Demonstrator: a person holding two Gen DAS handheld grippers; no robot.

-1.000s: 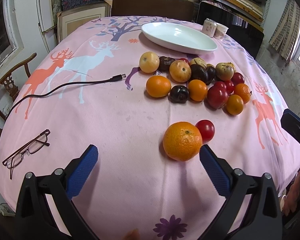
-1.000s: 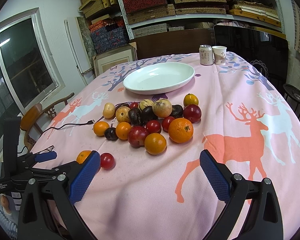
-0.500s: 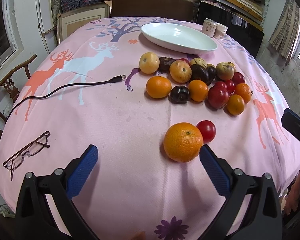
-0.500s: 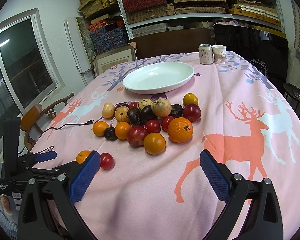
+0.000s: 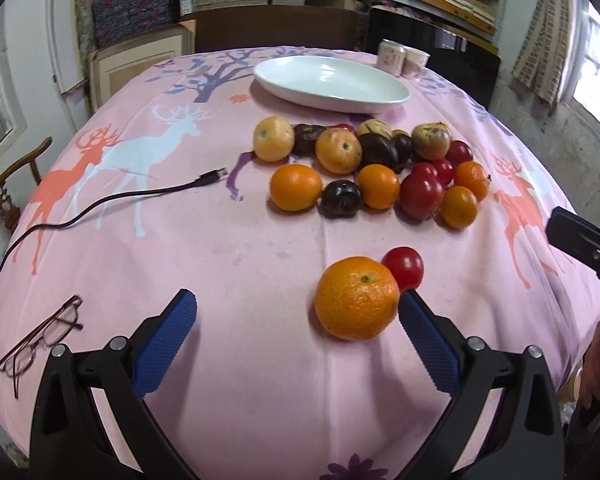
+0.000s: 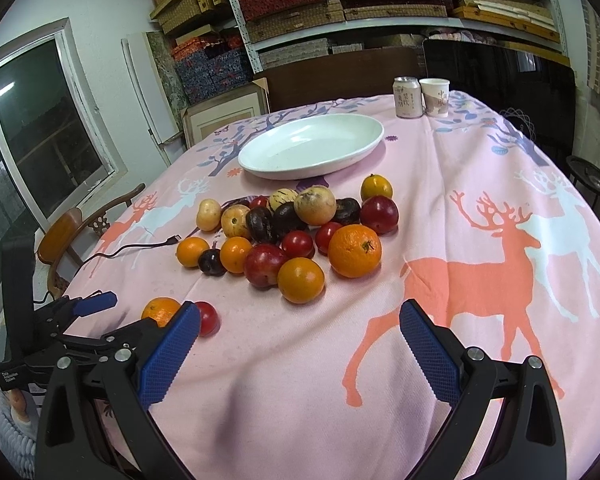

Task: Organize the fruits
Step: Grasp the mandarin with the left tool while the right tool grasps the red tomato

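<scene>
A pile of oranges, red, dark and yellow fruits [image 5: 376, 172] lies mid-table in front of an empty white oval plate [image 5: 332, 84]. An orange [image 5: 356, 304] and a small red fruit [image 5: 403, 267] sit apart, nearer me. My left gripper [image 5: 296, 320] is open and empty, low over the cloth, the orange just inside its right finger. My right gripper [image 6: 298, 336] is open and empty over the cloth, short of the pile [image 6: 296, 232]. The plate [image 6: 312, 146] lies behind the pile. The left gripper shows at the lower left of the right wrist view [image 6: 80, 312].
A black USB cable [image 5: 112, 200] runs across the left of the pink deer tablecloth [image 5: 180, 240]. Glasses [image 5: 40, 340] lie near the left front edge. A can [image 6: 407, 97] and paper cup [image 6: 436, 97] stand at the far edge. A wooden chair [image 6: 76, 228] stands left.
The left gripper has crept slightly forward and right, so the orange now sits closer to its right finger. The right gripper has barely moved. No fruit has moved.
</scene>
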